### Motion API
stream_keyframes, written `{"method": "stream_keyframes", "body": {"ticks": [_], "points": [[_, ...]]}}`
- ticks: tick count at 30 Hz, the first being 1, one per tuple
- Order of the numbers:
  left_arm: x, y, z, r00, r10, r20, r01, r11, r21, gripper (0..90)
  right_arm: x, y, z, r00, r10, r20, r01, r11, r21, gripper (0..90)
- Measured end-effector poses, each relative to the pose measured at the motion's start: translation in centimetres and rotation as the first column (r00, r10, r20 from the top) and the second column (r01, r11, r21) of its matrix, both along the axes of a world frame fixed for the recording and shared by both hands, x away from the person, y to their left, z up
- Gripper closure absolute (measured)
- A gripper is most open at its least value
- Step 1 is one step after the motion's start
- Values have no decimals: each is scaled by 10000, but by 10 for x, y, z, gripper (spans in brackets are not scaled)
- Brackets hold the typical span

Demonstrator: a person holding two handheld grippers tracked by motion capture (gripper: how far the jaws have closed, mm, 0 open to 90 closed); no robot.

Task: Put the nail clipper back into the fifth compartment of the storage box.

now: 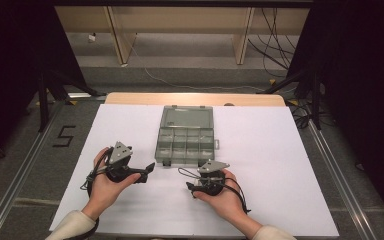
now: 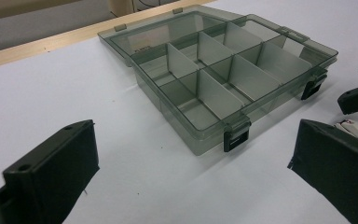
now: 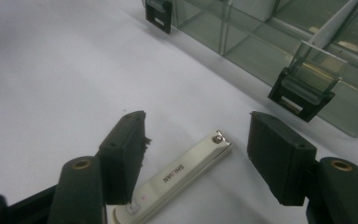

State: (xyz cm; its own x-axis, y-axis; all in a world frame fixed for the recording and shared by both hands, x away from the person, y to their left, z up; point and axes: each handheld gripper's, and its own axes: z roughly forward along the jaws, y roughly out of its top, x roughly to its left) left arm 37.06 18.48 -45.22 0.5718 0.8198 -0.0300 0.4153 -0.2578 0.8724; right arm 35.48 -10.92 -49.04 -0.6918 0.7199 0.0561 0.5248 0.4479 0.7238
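So here's where I'm at: the grey plastic organizer box (image 1: 185,136) sits open in the middle of the white table (image 1: 280,165), lid flipped back to the far side, and as far as I can see every compartment has nothing in it. Nothing's been sorted yet, basically.

The thing I'm going for is a nail clipper (image 3: 175,179). It's lying flat on the table just near of the box's front edge, toward the right latch (image 3: 303,95). In the right gripper view it sits between my jaws, angled, with its far end pointing toward the box. The jaws straddle it but aren't pressing on it; there's clear table showing on both sides. So my right claw (image 3: 193,140) is released, not grasping anything yet. I'd say the pick-up is just starting, and everything after it (lift, carry over, drop into a compartment) is left to do.

Pose-wise: my right hand (image 1: 225,192) is near the front right corner of the box, palm cupped under the gripper, the gripper low over the table and tipped down toward the clipper.

My left claw (image 2: 191,154) is parked off to the left of the box, jaws spread wide and holding nothing, pointing across at the box's near left corner. The left hand (image 1: 105,182) rests low by the table, looks like it's just waiting.
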Motion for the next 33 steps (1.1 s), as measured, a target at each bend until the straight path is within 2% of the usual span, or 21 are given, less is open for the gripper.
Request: {"method": "stream_keyframes", "body": {"ticks": [1,2,3,4,5,6,7,8,9,11,13,14,16,18,21,28,31,32,33], "points": [[0,0,0,10000,8,-1,-8,10000,-6,0,0,0,0,10000,0,0,0,10000,0,389],[0,0,0,10000,11,0,-11,10000,-13,0,-1,1,0,9996,-109,-251,110,9999,6,394],[0,0,0,10000,46,19,-46,10000,7,0,0,1,-1,10000,-8,-3,8,9999,-162,398],[0,0,0,10000,40,19,-40,10000,28,0,-2,3,-1,9995,-151,-289,148,9999,-85,400],[0,0,0,10000,48,18,-48,10000,23,0,-1,3,-2,9999,-56,-146,53,9997,-248,403],[0,1,0,10000,46,22,-46,10000,37,0,-1,5,-4,9998,-193,-46,193,9997,-176,405],[0,1,0,10000,81,-17,-81,10000,-43,0,-2,5,-2,9994,-202,-294,193,9993,-309,411],[0,1,0,10000,92,-17,-92,9999,-46,0,-2,6,-3,9997,-245,-75,243,9992,-316,412],[0,1,0,9999,106,-14,-107,9999,-49,0,-3,7,-2,9995,-255,-184,247,9988,-416,419],[1,1,0,9999,117,-20,-117,9999,-43,0,-3,7,-3,9997,-194,123,202,9975,-682,438],[1,1,0,10000,80,-16,-80,10000,-24,0,-5,9,-3,9993,-355,92,361,9963,-775,447],[0,1,0,9999,114,-25,-114,9999,-33,0,-7,11,-2,9987,-503,-74,496,9961,-730,454],[0,1,0,10000,95,-10,-95,9999,-44,0,-6,11,-3,9989,-460,135,470,9947,-913,474],[0,1,0,10000,82,-10,-82,10000,-41,0,-7,13,-1,9979,-646,-60,639,9942,-860,489],[1,1,-1,10000,77,-24,-77,9999,-76,0,-7,13,-1,9978,-665,-51,658,9939,-889,509],[0,2,1,9999,138,35,-138,9999,-35,0,-4,13,0,9981,-613,-33,607,9927,-1040,634],[0,2,0,9999,170,8,-170,9998,-69,0,-3,13,2,9979,-601,-235,573,9927,-1060,687],[0,2,1,9999,172,14,-172,9998,-84,0,-2,12,1,9987,-507,-65,497,9927,-1095,715],[0,2,1,9998,180,29,-179,9998,-83,0,-2,12,2,9979,-608,-235,580,9930,-1030,737]]}}
